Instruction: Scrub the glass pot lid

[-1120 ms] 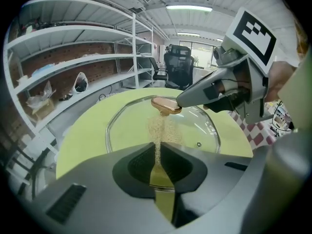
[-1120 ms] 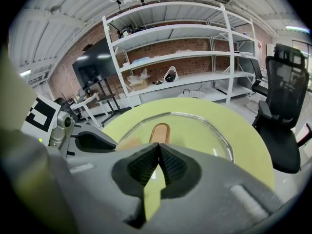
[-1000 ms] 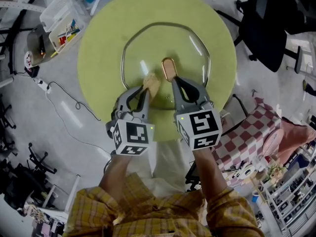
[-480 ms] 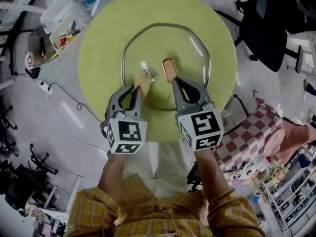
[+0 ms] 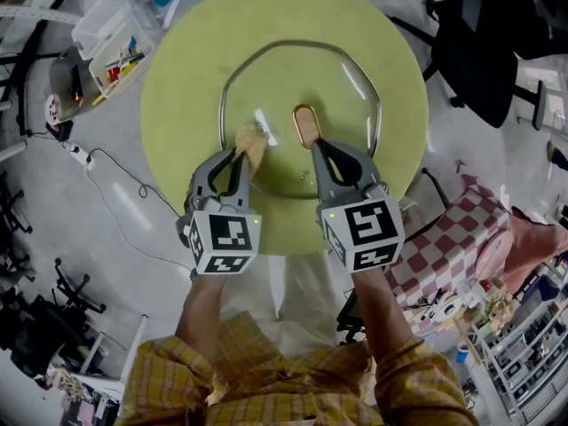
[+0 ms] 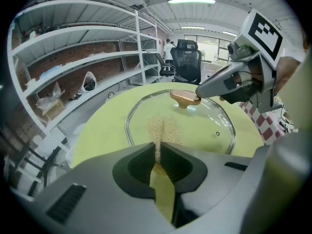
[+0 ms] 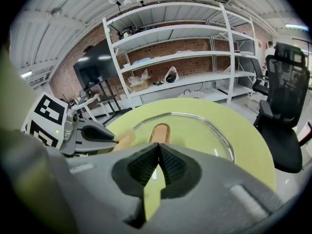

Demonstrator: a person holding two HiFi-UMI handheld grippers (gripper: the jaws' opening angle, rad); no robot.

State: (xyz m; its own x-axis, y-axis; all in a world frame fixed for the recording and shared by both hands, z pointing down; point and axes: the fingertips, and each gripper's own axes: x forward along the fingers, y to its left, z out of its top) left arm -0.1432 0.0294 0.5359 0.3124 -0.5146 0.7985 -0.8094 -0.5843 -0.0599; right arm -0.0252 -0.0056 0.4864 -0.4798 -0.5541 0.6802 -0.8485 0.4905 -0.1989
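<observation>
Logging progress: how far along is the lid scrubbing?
Done: the scrub pad is gripped. In hand: the left gripper presses it on the glass pot lid beside the handle, where the right gripper rests shut. Left: no suds or marks show, so coverage is unclear.

The glass lid [image 5: 333, 82] looks glossy, the scrub pad [image 5: 251, 140] rough.

The glass lid [image 5: 293, 78] sits flat in the middle of the table [image 5: 177, 78], with its knob [image 5: 304, 124] pretty much at the table's centre. The sponge [image 5: 251, 138] is on the lid just left of that centre, pinched in the left gripper [image 5: 243, 152]. The right gripper [image 5: 313, 145] reaches in over the table's near edge, tips together right at the knob. There's an office chair [image 5: 484, 43] off the table's right side and a bin [image 5: 111, 34] off its far left.
</observation>
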